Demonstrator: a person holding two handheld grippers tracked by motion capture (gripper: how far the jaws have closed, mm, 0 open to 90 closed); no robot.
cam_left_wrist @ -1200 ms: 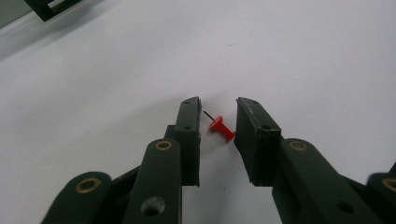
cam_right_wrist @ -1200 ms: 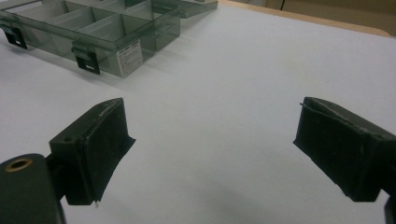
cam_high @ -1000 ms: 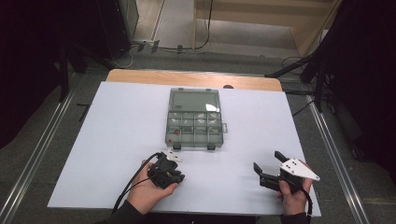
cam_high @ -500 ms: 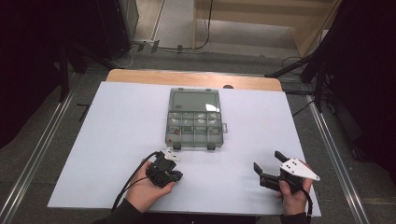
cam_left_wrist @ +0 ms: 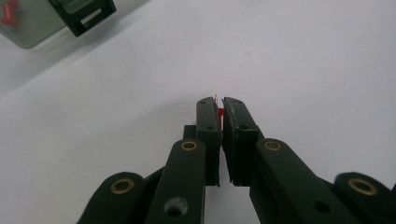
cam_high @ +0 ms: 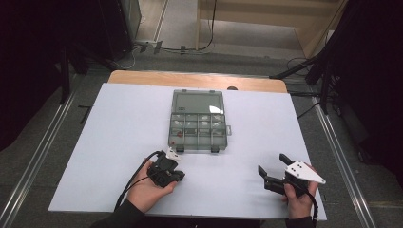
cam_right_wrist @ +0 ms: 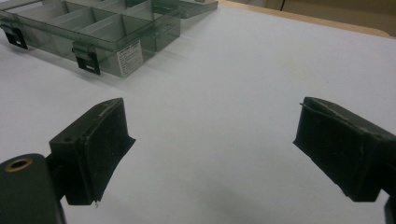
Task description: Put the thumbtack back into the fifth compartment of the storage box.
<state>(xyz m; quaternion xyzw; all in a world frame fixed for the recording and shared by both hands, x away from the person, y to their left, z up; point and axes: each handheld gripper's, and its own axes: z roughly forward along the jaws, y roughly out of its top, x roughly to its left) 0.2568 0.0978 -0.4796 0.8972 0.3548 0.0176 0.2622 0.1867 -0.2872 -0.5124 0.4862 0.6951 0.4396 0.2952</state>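
Observation:
My left gripper (cam_high: 177, 176) rests low on the white sheet just in front of the box's left corner, held in a hand. In the left gripper view its jaws (cam_left_wrist: 219, 105) are shut on a small red pin (cam_left_wrist: 220, 114), whose metal tip pokes up between the pads. The clear compartment box (cam_high: 197, 124) lies open at the table's middle, with small pieces in its cells. A red pin (cam_left_wrist: 9, 11) lies in its near corner cell. My right gripper (cam_high: 272, 164) sits at the front right, open, with only bare sheet between its pads (cam_right_wrist: 210, 140).
The box's lid (cam_high: 198, 100) lies flat behind the cells. Its front latches (cam_right_wrist: 87, 58) face me. A white sheet (cam_high: 119, 128) covers the wooden table (cam_high: 190, 80). Dark stands and cables surround the table.

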